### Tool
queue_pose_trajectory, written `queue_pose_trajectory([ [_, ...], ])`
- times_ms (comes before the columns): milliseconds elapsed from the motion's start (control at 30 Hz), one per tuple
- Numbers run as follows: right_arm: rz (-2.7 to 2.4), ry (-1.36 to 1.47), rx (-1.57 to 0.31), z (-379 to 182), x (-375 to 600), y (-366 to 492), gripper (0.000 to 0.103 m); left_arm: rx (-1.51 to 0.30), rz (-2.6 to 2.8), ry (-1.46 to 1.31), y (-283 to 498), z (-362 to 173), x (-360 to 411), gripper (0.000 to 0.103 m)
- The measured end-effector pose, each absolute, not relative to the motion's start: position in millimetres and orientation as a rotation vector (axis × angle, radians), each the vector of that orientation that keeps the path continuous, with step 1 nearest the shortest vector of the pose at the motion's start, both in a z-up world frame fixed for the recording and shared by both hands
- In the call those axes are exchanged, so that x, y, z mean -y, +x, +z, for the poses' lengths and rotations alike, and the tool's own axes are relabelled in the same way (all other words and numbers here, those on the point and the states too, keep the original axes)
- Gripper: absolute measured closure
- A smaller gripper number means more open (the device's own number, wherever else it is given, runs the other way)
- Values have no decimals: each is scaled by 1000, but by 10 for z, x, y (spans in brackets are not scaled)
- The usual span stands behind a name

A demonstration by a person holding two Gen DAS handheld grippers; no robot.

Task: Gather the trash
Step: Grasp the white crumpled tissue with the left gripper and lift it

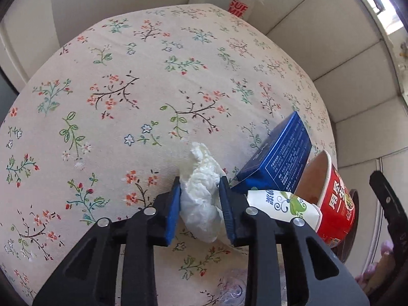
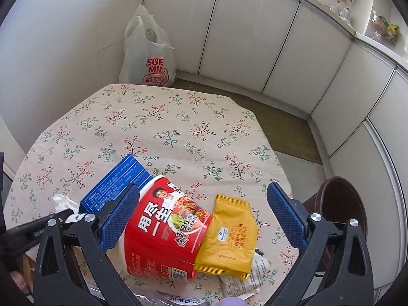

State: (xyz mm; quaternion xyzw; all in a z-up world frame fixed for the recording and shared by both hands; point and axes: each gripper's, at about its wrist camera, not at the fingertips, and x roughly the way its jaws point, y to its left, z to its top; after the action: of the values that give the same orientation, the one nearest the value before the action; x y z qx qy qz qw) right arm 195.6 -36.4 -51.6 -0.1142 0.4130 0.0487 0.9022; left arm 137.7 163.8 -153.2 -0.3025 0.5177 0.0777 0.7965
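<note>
My left gripper (image 1: 200,186) is shut on a crumpled white tissue (image 1: 201,193), its blue pads pressed on both sides, just above the floral tablecloth (image 1: 127,81). To its right lie a blue box (image 1: 278,158), a small white carton (image 1: 283,204) and a red instant-noodle cup (image 1: 334,201) on its side. My right gripper (image 2: 204,211) is open wide above the red cup (image 2: 168,232) and a yellow snack packet (image 2: 229,237). The blue box (image 2: 119,181) lies at the left behind the cup, and the tissue (image 2: 63,204) shows at the far left.
A white plastic shopping bag (image 2: 148,53) stands on the floor beyond the table's far edge, against the wall. White cabinets (image 2: 280,51) run along the right. A dark brown stool (image 2: 341,201) stands off the table's right edge. More wrappers (image 2: 244,278) lie near the front edge.
</note>
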Motion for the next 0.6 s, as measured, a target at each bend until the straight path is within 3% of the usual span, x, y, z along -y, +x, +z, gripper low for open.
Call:
queue_pose_trajectory([
  [233, 275, 42, -1053, -560, 365, 2127, 7, -956, 87, -622, 1281, -1018, -1610, 86],
  [600, 255, 48, -1252, -844, -234, 2576, 7, -660, 198, -525, 850, -80, -2015, 86],
])
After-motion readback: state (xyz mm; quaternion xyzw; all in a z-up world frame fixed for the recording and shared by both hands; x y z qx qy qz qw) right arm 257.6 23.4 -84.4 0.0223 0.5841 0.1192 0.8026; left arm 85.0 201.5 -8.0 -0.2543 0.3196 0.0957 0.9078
